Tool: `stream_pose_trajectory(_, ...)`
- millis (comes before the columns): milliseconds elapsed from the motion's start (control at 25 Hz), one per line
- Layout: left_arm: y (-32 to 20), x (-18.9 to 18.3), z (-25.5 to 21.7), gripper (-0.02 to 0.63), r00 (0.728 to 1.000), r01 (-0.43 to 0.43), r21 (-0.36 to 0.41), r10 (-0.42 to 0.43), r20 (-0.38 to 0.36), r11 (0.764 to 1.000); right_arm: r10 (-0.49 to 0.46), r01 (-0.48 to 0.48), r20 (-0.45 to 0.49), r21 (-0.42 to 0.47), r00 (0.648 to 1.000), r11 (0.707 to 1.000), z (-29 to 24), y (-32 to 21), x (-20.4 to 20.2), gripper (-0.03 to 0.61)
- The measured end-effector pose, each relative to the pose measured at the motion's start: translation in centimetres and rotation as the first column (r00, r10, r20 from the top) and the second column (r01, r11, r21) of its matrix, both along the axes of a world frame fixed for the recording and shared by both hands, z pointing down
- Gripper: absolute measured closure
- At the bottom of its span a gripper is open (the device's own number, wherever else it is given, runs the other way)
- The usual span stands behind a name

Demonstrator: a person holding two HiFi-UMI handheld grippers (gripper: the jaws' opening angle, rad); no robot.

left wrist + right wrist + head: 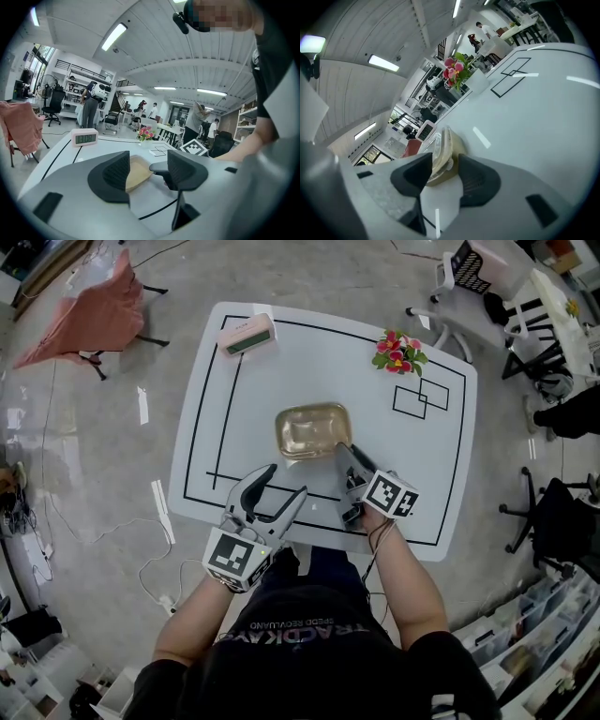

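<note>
A shallow gold tray [312, 430] lies in the middle of the white table [216, 418], inside its black taped lines. My right gripper [343, 452] is at the tray's near right corner. In the right gripper view the tray's rim [443, 150] fills the gap between the jaws, so the right gripper [445, 171] is shut on it. My left gripper [286, 480] hovers open near the table's front edge, just short of the tray, with nothing between its jaws. In the left gripper view the tray [138, 172] and the right gripper's marker cube [194, 147] show beyond the left gripper [147, 171].
A pink digital clock [247, 334] stands at the far left corner and a small pot of flowers [398, 352] at the far right. A chair draped in pink cloth [94, 320] stands left of the table. Office chairs [469, 277] and desks crowd the right, and cables lie on the floor.
</note>
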State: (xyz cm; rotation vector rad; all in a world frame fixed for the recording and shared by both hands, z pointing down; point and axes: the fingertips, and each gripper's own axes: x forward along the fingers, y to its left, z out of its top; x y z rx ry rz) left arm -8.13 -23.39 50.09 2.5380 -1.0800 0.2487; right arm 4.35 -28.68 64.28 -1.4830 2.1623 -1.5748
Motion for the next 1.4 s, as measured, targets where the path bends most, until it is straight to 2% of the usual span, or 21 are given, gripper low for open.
stream_pose_trajectory(600, 1.6, -0.4, -0.8, 0.364, 1.000, -0.008, 0.007, 0.008, -0.010, 1.000, 0.066, -0.066, 0.019, 0.013, 0.998, 0.998, -1.4, 1.2, 0.9, 0.466)
stream_pose_trajectory(800, 2.5, -0.7, -1.4, 0.365, 1.000, -0.015, 0.021, 0.015, -0.013, 1.000, 0.069, -0.072, 0.035, 0.077, 0.997, 0.994, -3.5, 1.7, 1.0, 0.492)
stream_pose_trajectory(960, 3.3, -1.0, -2.3, 0.367, 1.000, -0.018, 0.038, 0.019, -0.018, 0.999, 0.043, -0.045, 0.013, 0.170, 0.999, 0.984, -6.4, 2.0, 0.6, 0.520)
stream_pose_trajectory(1040, 3.7, -1.2, -2.8, 0.373, 0.999, -0.024, 0.047, 0.025, -0.025, 0.999, 0.020, -0.015, -0.020, 0.231, 1.000, 0.973, -8.4, 2.2, 0.0, 0.533)
stream_pose_trajectory(1160, 4.3, -1.6, -3.6, 0.387, 0.999, -0.032, 0.068, 0.035, -0.032, 0.997, -0.016, 0.062, -0.142, 0.328, 0.990, 0.943, -11.0, 2.8, -0.9, 0.538)
stream_pose_trajectory(1280, 4.8, -2.2, -4.4, 0.413, 0.999, -0.029, 0.092, 0.032, -0.039, 0.995, -0.037, 0.160, -0.294, 0.408, 0.955, 0.899, -13.7, 3.7, -2.0, 0.541)
stream_pose_trajectory(1400, 5.3, -3.1, -5.4, 0.462, 0.998, -0.025, 0.114, 0.031, -0.049, 0.993, -0.030, 0.238, -0.406, 0.472, 0.913, 0.849, -16.6, 4.9, -3.1, 0.543)
